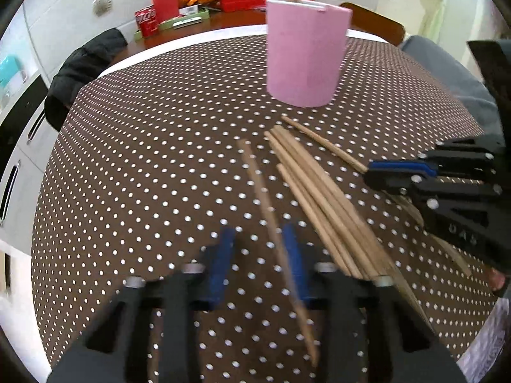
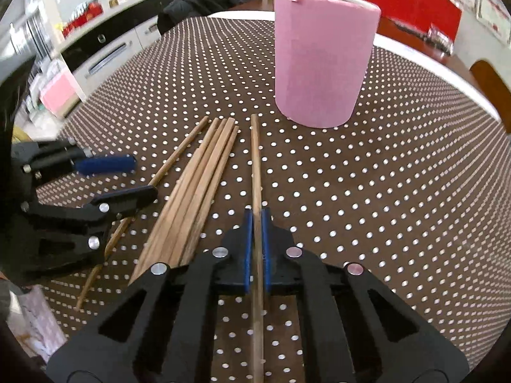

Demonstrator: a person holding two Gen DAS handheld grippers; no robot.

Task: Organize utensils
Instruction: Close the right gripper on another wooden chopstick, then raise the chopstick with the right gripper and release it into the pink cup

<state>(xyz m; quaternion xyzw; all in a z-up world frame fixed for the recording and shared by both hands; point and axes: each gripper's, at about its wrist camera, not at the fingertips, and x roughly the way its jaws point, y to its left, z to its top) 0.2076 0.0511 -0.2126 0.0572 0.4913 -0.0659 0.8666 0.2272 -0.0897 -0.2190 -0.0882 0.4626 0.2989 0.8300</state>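
From the left wrist, our left gripper [image 1: 260, 265] stands with fingers apart around one loose chopstick [image 1: 271, 220], not clamping it; the bundle of chopsticks [image 1: 316, 191] lies mid-surface [image 1: 143, 159], near the pink holder [image 1: 305, 54], which already carries a few. From the right wrist, our right gripper [image 2: 256, 249] has closed its fingers on a single chopstick [image 2: 255, 159] pointing toward the holder. Most remains, we judge.
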